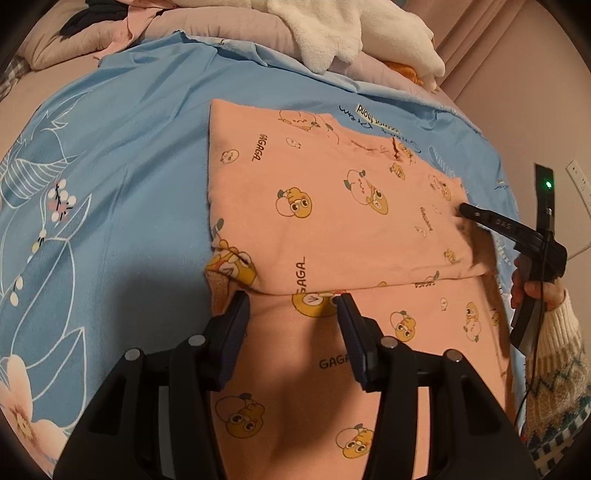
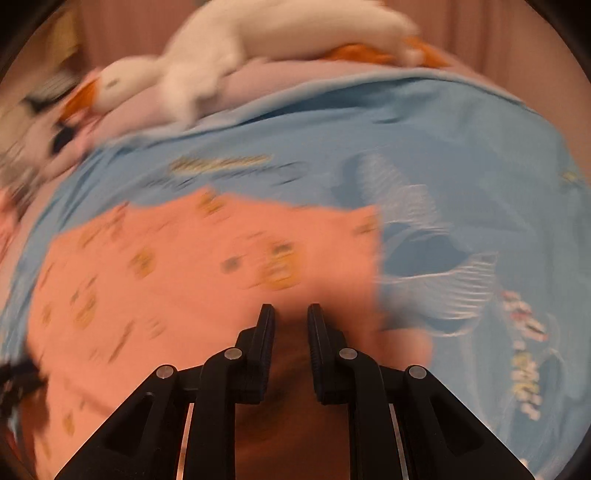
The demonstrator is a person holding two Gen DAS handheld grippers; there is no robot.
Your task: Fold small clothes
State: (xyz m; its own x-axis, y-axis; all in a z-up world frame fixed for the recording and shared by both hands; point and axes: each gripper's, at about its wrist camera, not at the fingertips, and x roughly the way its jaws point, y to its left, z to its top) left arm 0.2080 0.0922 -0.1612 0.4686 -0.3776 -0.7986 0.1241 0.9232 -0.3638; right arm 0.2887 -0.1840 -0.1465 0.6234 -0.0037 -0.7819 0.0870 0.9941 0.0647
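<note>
The bed (image 1: 110,155), under a blue floral sheet, fills both views. A white plush goose (image 2: 207,74) and heaped bedding (image 1: 236,33) lie at its 12 o'clock edge, well apart from the work.

The garment (image 1: 332,229), pink with a duck print, lies flat mid-sheet, running from centre down to 6 o'clock in the left wrist view. One fold looks done: the far part lies doubled over the near part, with a straight folded edge crossing just beyond the left fingertips. At 9 o'clock on that edge a small corner of fabric bulges out, not tucked flush. Judging by the shape, at least one more fold is left before it makes a compact bundle, and the long near panel is not yet turned over.

The left gripper (image 1: 293,306) hovers over the fold edge with its jaws about half apart; nothing is pinched between them.

The right gripper (image 2: 291,314), held in a hand (image 1: 524,291) with a knit sleeve (image 1: 554,365), sits at 3 o'clock, its tip at the garment's right edge. Its jaws stand narrowly apart with a clear gap; its own view is blurred, but no cloth seems caught between them.
</note>
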